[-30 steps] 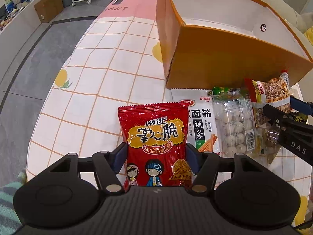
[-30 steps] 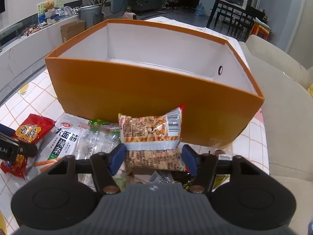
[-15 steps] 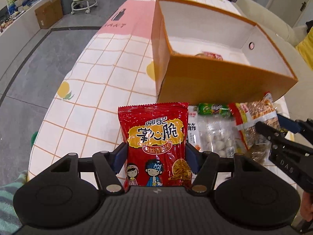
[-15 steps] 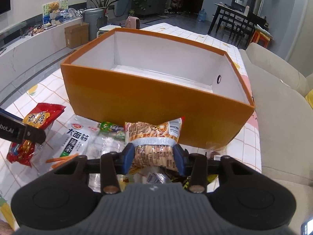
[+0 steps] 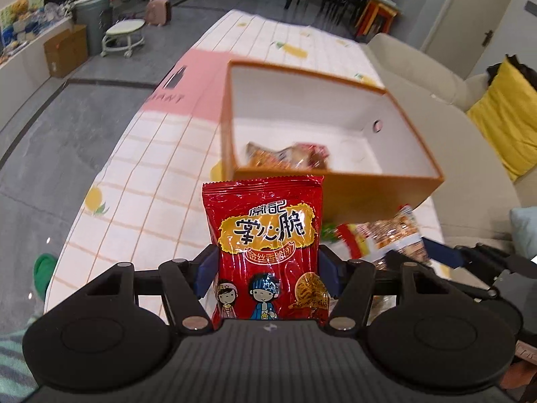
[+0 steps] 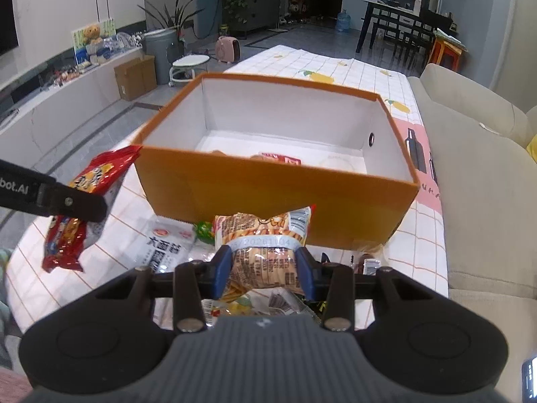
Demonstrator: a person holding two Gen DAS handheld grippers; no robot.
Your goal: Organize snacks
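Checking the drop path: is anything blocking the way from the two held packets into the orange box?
Nothing visible blocks it. The red packet and tan packet face only the orange box's near wall; its top is open, with snacks already on its floor.

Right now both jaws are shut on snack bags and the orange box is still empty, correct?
Not quite. Left gripper is shut on the red bag and right gripper on the tan bag, but the orange box isn't empty: the left wrist view shows packets on its floor.

Grey tiled floor, beige sofa, dark dining chairs, possibly dim room light
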